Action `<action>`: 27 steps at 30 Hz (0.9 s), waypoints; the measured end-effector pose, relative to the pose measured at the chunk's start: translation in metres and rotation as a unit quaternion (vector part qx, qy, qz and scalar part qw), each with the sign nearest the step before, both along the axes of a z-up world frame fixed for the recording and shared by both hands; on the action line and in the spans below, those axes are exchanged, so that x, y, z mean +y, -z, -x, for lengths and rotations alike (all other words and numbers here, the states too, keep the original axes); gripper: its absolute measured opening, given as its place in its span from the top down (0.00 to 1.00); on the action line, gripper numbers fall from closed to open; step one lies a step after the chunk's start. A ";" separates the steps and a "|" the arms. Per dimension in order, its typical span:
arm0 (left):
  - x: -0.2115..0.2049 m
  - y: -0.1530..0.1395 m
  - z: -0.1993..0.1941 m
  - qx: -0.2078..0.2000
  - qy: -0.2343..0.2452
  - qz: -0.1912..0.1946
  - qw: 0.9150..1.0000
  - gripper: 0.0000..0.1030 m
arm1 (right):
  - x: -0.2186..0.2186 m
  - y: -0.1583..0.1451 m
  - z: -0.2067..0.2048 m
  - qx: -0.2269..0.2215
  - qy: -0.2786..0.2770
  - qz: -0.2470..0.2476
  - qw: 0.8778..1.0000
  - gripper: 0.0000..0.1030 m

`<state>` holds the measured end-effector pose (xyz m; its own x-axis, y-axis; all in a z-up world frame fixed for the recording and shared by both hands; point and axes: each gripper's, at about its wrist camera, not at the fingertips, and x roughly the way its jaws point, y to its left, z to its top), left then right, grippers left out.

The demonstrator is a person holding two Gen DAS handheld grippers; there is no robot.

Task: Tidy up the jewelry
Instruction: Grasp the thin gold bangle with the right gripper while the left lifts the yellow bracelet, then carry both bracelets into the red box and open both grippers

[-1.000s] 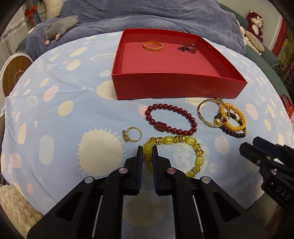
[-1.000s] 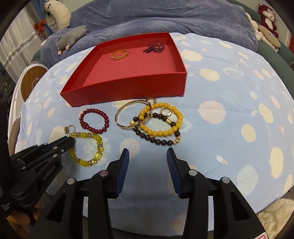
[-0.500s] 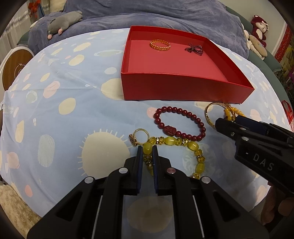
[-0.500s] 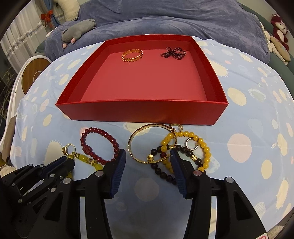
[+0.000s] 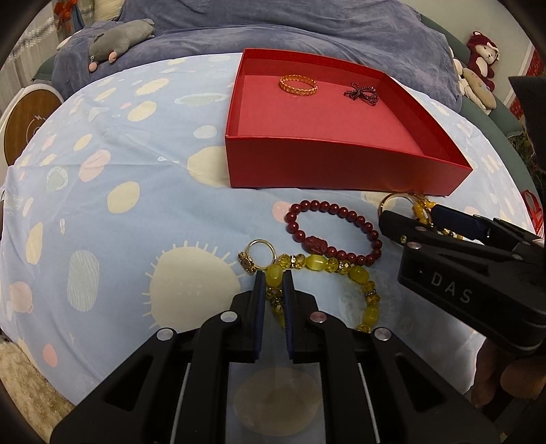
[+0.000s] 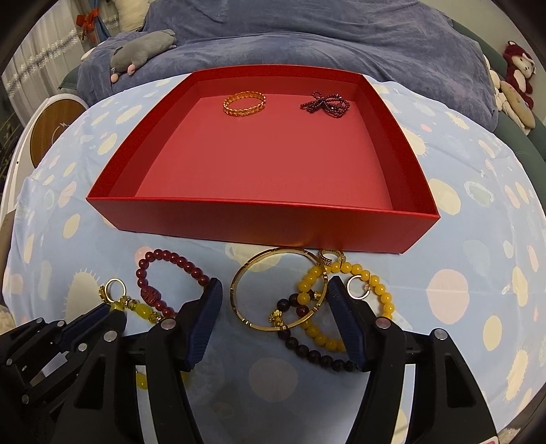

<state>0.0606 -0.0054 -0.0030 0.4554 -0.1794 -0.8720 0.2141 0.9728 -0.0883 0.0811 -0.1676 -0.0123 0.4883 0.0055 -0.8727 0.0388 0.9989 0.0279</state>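
Observation:
A red tray (image 5: 341, 167) (image 6: 259, 222) holds an orange chain bracelet (image 5: 298, 83) (image 6: 244, 100) and a dark beaded bow (image 5: 361, 93) (image 6: 326, 102). My left gripper (image 5: 273, 276) is shut on the yellow bead bracelet (image 5: 355, 273), which lies on the cloth. My right gripper (image 6: 273, 290) is open, its jaws on either side of a gold bangle (image 6: 273, 290) tangled with yellow and dark bead bracelets (image 6: 341, 307). A dark red bead bracelet (image 5: 336, 229) (image 6: 170, 273) and a gold ring (image 5: 257, 254) (image 6: 114, 290) lie nearby.
The jewelry lies on a light blue spotted cloth (image 5: 119, 205) over a round surface. A blue blanket (image 5: 307, 30) and a grey plush toy (image 5: 119, 37) sit behind. More plush toys (image 5: 477, 68) are at the right. A small gold hoop (image 6: 358, 287) lies by the yellow beads.
My right gripper moved forward and left toward the tray, so the gold bangle now sits between its jaws. My left gripper stayed shut on the yellow bracelet, shifting slightly.

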 end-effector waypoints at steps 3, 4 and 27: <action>0.000 0.000 0.000 0.000 0.000 0.000 1.000 0.90 | 0.001 0.001 0.001 -0.005 -0.002 0.016 1.000 0.43; 0.000 0.000 0.000 0.000 0.000 0.000 1.000 0.90 | 0.002 0.002 0.002 -0.006 -0.005 0.022 1.000 0.43; -0.013 -0.027 0.008 -0.012 0.027 0.032 0.999 0.91 | -0.046 -0.048 0.050 -0.057 0.051 -0.071 0.994 0.44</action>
<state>0.0527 -0.0185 0.0242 0.4648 -0.2582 -0.8469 0.2684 0.9526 -0.1431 0.0306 -0.2136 0.0362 0.5890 0.0702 -0.8051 0.1282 0.9755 0.1789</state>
